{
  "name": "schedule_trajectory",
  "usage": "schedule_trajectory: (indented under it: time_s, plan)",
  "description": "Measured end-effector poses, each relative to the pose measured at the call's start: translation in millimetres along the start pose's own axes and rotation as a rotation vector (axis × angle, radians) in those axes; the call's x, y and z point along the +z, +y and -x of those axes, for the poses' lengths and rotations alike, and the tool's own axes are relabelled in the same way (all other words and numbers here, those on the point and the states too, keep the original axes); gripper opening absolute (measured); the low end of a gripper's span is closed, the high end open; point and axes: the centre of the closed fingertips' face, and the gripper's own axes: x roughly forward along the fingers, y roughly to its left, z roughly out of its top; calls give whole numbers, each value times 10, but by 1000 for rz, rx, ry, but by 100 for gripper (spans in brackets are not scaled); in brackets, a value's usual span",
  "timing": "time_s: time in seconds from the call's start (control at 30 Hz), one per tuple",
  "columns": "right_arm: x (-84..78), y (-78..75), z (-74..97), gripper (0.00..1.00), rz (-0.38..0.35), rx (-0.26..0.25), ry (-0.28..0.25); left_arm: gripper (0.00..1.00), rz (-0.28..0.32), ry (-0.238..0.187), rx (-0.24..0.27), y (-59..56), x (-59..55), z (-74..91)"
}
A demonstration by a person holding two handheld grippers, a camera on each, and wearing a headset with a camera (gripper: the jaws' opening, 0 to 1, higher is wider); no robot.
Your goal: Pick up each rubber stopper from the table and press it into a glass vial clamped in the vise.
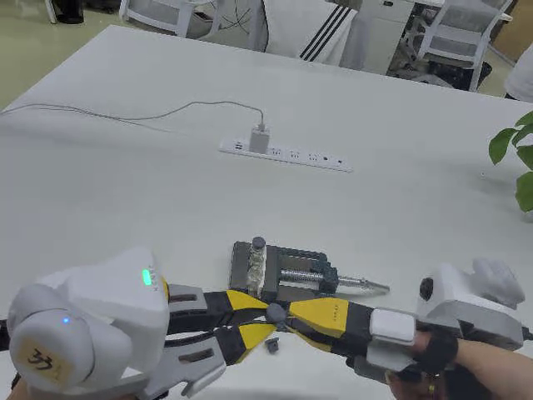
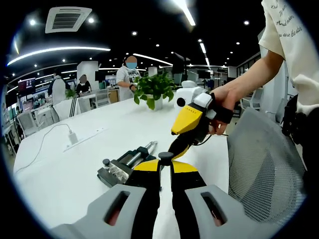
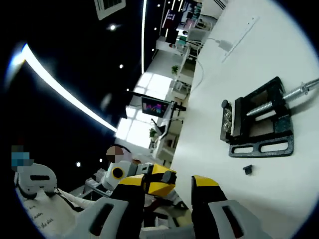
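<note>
Left gripper: fingers pressed close, pinching the held stopper at their tips.
Held stopper: off the table, near the vise; long axis in line with the left fingers, cap end outward, toward the right gripper.
Right gripper: fingers spread, tips just beside the held stopper; contact cannot be told.
Vise: flat on the table, long axis along its screw, screw end to the right in the head view.
Vial: upright between the vise jaws, fitted stopper on top.
Loose stopper: on the table, just below the fingertips in the head view; too small to tell its direction.
</note>
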Motion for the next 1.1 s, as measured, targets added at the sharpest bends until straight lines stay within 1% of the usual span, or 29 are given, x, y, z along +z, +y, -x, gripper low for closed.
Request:
schedule_trajectory:
  time_s: [0.03,0.1,0.17,0.2,0.23,0.27,0.33,0.37,0.4,0.43,0.5,0.57,0.6,0.63,0.67,0.7,0.77,0.87,0.9,0.93,0.97,1.0,1.03,1.1]
  plan:
    - [-29,-28,-3,39,59,-30,39,4,0,7,0,2,-24,1]
    - [-49,-24,-19,44,186,-49,82,4,4,16,-2,0,-54,0]
    - [-63,-33,-32,48,246,-71,114,4,4,21,-3,-2,-74,-1]
    - [-64,-45,-40,48,323,-87,137,4,4,27,-4,-1,-93,-5]
    - [-70,-67,-37,47,367,-106,160,4,4,32,-3,2,-110,-8]
    - [-82,-96,-40,47,438,-131,194,4,7,36,-3,0,-130,-10]
    - [-97,-124,-44,47,540,-154,244,4,6,42,-6,-8,-155,-14]
    - [-117,-138,-45,47,595,-166,282,4,7,50,-7,-10,-176,-18]
    - [-134,-146,-43,47,630,-174,313,4,7,53,-9,-14,-186,-20]
    - [-124,-148,-52,46,691,-177,337,4,3,59,-12,-23,-204,-23]
    - [-133,-130,-58,43,735,-180,375,4,-4,70,-16,-31,-229,-26]
    - [-111,-104,-75,40,805,-181,409,4,3,78,-19,-34,-256,-31]
    - [-102,-98,-78,38,846,-188,438,4,0,83,-20,-34,-273,-33]
    - [-102,-97,-79,36,871,-194,458,4,0,87,-21,-34,-283,-35]
    - [-113,-96,-72,34,902,-194,490,4,3,89,-23,-37,-292,-35]
    - [-137,-99,-65,32,934,-194,535,4,3,94,-27,-43,-305,-38]
    - [-150,-121,-63,31,985,-210,595,4,-2,106,-35,-54,-330,-42]
    - [-168,-138,-65,26,1078,-212,671,4,-6,118,-49,-81,-348,-48]
    - [-201,-129,-66,25,1088,-202,694,4,-5,122,-54,-89,-352,-53]
    - [-251,-113,-71,23,1090,-181,724,4,-4,128,-62,-105,-359,-61]
    - [-280,-116,-72,22,1091,-174,745,4,-11,132,-71,-121,-366,-68]
    - [-286,-126,-82,19,1110,-173,755,4,-14,143,-82,-141,-382,-75]
    - [-326,-133,-85,17,1122,-162,782,4,-23,147,-89,-155,-386,-82]
    - [-359,-161,-99,16,1129,-167,803,4,-24,152,-96,-168,-390,-90]
